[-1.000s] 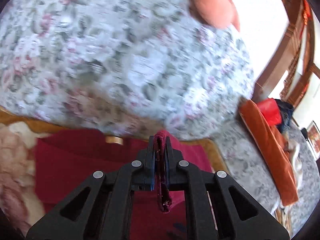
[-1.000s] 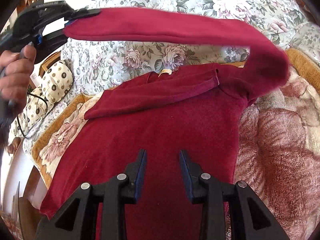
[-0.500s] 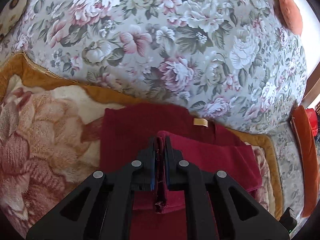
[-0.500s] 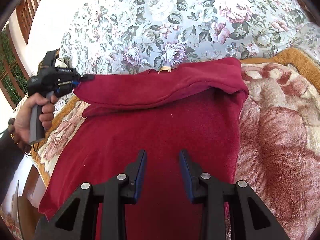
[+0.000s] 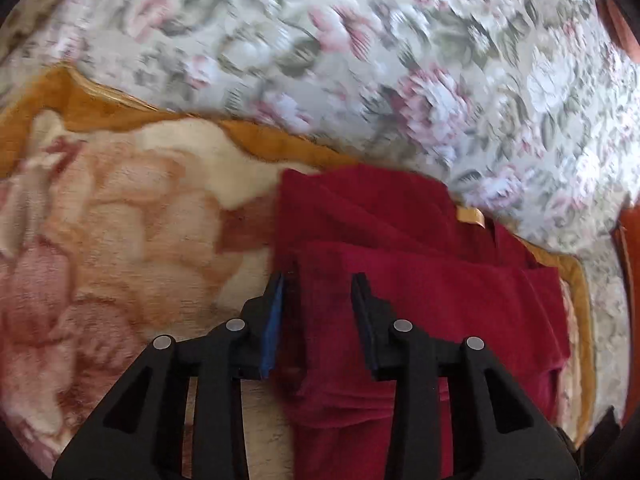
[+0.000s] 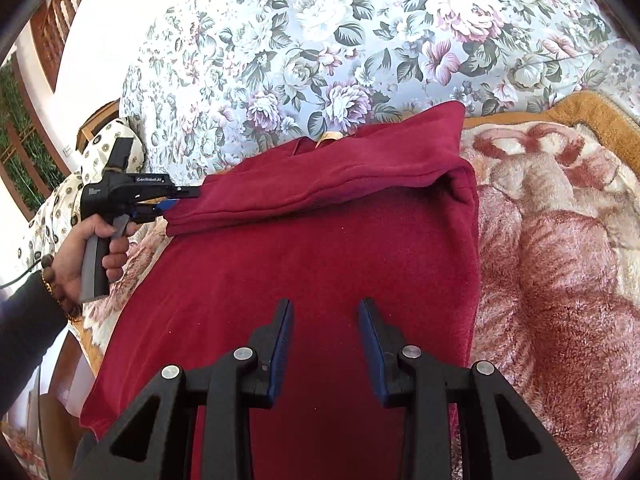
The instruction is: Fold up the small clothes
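Observation:
A dark red sweater [image 6: 320, 280] lies flat on the bed, its tan neck label [image 6: 330, 136] at the far end. One sleeve [image 6: 320, 176] is folded across the chest, with its cuff at the left edge. My left gripper [image 6: 180, 200] is at that cuff; in its own view the jaws [image 5: 320, 280] are opening, and the cuff [image 5: 320, 320] lies loose between them on the sweater. My right gripper [image 6: 326, 308] hovers open over the sweater's lower body with nothing between its fingers.
The sweater rests on a plush pink-and-cream blanket [image 6: 560, 260] with an orange border, laid over a floral bedspread [image 6: 320, 40]. A spotted pillow [image 6: 60, 208] sits at the left bed edge, behind the person's hand [image 6: 80, 256] that holds the left gripper.
The left gripper carried the raised sleeve down and across the chest, laid it flat at the left edge, and its jaws parted. The right gripper stayed still.

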{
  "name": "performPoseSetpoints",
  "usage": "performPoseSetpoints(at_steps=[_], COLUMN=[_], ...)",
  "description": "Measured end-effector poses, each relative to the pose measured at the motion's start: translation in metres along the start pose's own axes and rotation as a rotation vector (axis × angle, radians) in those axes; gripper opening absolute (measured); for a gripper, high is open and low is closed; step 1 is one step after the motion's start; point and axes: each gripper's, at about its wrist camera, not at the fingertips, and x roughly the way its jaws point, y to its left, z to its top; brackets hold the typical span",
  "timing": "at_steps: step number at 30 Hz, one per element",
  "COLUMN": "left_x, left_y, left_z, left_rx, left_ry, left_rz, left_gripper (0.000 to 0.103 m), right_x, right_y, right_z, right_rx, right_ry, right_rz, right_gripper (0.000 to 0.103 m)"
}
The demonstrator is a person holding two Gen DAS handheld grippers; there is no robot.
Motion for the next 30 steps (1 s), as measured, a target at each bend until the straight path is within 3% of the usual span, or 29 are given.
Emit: performPoseSetpoints(at_steps=[3,7,9,13,17,18,21,25,28,30], left_x=[-0.026,-0.059,-0.053,-0.028,-0.003,0.001,0.005,-0.008,-0.021,-0.012], left_y=[0.003,-0.014,-0.023,-0.035,-0.033,-0.034,-0.04,-0.043,-0.051,-0.055], left_z=[-0.008,-0.025,-0.029,-0.034,-0.036,-0.039,-0.045,-0.041,-0.023,-0.011], left_rx=[-0.026,0.048,0.077,0.069,0.037,0.039,0.067,0.061,0.085,0.098], left_ry=[-0.108,-0.274,-0.257,-0.178,-0.073,-0.062,-0.066,-0.105,-0.182,-0.173], left_rz=[-0.005,0.003,-0.004,-0.032,-0.07,-0.068,-0.063,-0.067,-0.064,-0.052], left_gripper=[0.033,0.033,0.033,0.033,0.033,0.033,0.034,0.034,0.038,0.048], right_x=[-0.004,-0.035,-0.03,0.019,0.047,0.046,0.039,0.037,0.014,0.014], right_y=[0.0,-0.001,0.001,0.005,-0.032,-0.046,-0.073,-0.061,-0.049,-0.042], right_z=[0.003,0.046,0.07,0.1,0.093,0.089,0.085,0.095,0.117,0.136], right_rx=[0.011,0.024,-0.01,-0.098,-0.131,-0.114,0.015,-0.036,-0.05,-0.084], right_ry=[-0.013,-0.178,-0.199,-0.052,0.076,0.074,0.073,0.098,-0.025,-0.071], right_rz=[-0.01,-0.026,-0.084,-0.099,-0.29,-0.301,-0.207,-0.245,-0.241,-0.206], right_gripper=[0.032,0.032,0.032,0.032,0.023,0.037,0.038,0.038,0.038,0.038])
